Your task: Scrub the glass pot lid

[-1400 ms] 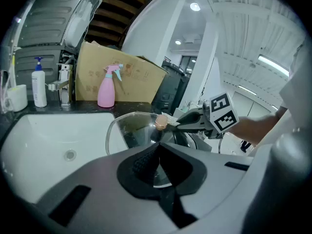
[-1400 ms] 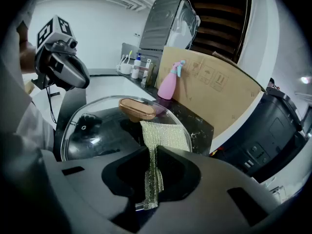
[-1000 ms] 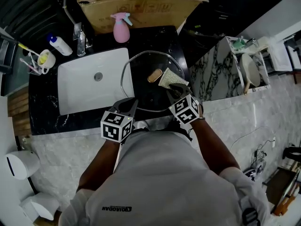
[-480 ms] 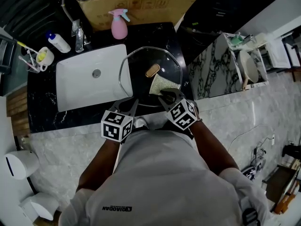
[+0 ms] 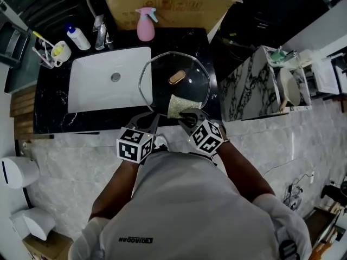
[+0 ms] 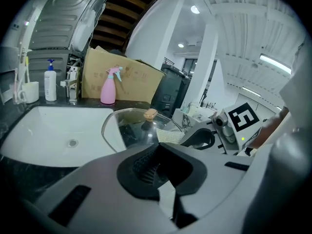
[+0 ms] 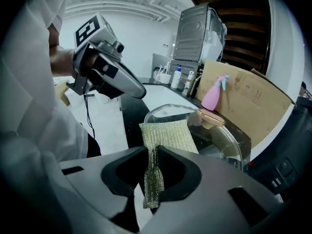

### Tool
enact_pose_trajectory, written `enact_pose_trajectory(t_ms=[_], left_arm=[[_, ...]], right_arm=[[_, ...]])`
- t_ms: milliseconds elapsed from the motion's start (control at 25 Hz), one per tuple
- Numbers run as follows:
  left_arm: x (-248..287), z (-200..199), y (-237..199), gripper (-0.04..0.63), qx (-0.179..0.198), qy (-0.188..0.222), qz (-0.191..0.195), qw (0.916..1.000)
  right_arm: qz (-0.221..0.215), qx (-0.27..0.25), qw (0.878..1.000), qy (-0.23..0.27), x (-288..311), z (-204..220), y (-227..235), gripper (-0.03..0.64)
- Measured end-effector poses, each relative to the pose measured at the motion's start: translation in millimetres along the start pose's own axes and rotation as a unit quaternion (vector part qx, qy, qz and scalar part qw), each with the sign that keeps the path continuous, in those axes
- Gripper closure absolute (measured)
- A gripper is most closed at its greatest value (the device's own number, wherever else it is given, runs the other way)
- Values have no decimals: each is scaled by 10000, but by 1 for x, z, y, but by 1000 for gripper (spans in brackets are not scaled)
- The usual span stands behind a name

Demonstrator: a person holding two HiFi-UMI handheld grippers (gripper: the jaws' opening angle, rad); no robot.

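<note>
Head view | right tool (image 5: 188,118) pinches pad (image 5: 178,106) on lid (image 5: 196,83), near edge | left tool (image 5: 153,119) pressed together

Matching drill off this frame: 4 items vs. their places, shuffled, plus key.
1. scrub pad
2. glass pot lid
3. pink spray bottle
4. white pump bottle

A. in front of the cardboard box
B. left of the faucet
C. pinched in the right tongs
D. on the black counter, right of the sink

Pairs: 1-C, 2-D, 3-A, 4-B
</note>
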State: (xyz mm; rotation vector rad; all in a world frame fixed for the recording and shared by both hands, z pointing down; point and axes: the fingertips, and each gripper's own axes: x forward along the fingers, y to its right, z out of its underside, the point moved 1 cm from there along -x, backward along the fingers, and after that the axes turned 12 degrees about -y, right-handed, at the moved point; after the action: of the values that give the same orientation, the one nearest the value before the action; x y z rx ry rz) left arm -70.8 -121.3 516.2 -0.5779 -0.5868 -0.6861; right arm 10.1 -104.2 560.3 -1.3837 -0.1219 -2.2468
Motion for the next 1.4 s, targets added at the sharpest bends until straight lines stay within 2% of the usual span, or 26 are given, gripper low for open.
enact_pose_trajectory(t_ms=[200, 360, 680, 840, 960, 1160, 1280, 1400], left_arm=[[-13, 19, 35, 580, -143, 31, -126, 9998], [-21, 39, 60, 580, -211, 32, -276, 9994], [-40, 72, 133, 580, -197, 153, -414, 9988], [-52, 91, 167, 580, -237, 196, -443, 9985], [-63, 102, 188, 580, -248, 249, -473, 9983], [-85, 110, 214, 580, -218, 431, -544, 9974], [-96, 112, 227, 580, -157, 497, -530, 9972], [-104, 111, 234, 580, -105, 524, -519, 9972]], right_arm=[[-251, -367, 9990, -22, -10, 11, -27, 526], [-523, -403, 9976, 192, -32, 19, -54, 528], [-769, -66, 9946, 688, -83, 53, -105, 532], [-830, 406, 9902, 1043, -115, 74, -125, 532], [-884, 1033, 9782, 1571, -145, 82, -131, 533], [-1000, 2061, 9416, 2467, -192, 84, -133, 534], [-1032, 2415, 9242, 2774, -212, 86, -135, 534], [-999, 2531, 9178, 2891, -224, 85, -138, 534]])
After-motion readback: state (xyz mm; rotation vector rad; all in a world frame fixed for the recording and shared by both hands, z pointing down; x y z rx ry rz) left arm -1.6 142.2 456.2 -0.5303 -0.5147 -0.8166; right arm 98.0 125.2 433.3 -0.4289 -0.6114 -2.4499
